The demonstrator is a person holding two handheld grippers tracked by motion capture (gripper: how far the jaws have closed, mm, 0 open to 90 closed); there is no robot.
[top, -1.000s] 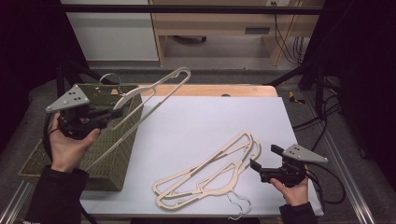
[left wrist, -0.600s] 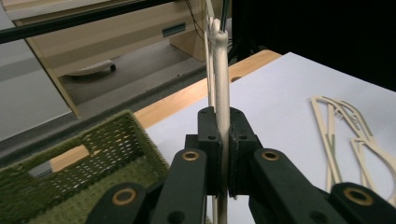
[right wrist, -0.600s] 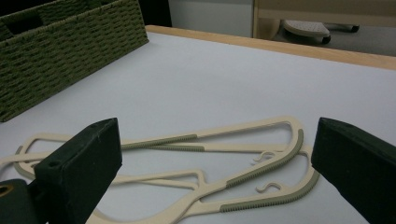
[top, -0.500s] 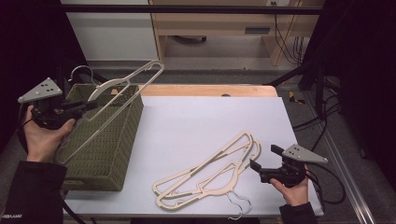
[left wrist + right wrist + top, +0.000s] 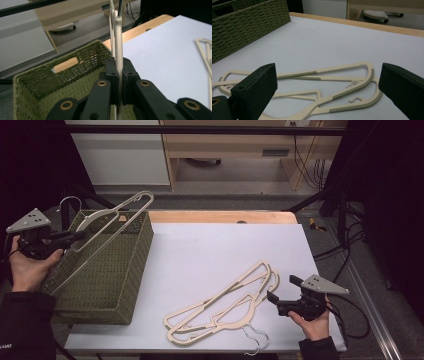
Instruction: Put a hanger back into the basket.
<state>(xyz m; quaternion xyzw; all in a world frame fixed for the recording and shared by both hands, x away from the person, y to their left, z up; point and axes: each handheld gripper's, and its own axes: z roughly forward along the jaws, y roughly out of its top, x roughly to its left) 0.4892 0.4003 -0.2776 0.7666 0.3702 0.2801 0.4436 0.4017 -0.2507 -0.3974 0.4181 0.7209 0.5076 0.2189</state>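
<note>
A cream hanger (image 5: 107, 222) hangs tilted over the open top of the green woven basket (image 5: 107, 285), its metal hook (image 5: 70, 202) up at the far left corner and its long bar slanting down into the basket. The left gripper (image 5: 75, 236) has its jaws clamped tight on the hanger's arm; in the left gripper view the black pads pinch the cream bar (image 5: 119, 57) from both sides. The basket sits on the left end of the white table (image 5: 220, 250). Well apart, near the right front edge, two more cream hangers (image 5: 225, 305) lie stacked flat. The right gripper (image 5: 272, 301) rests just beside them, jaws spread wide, gripping nothing.
</note>
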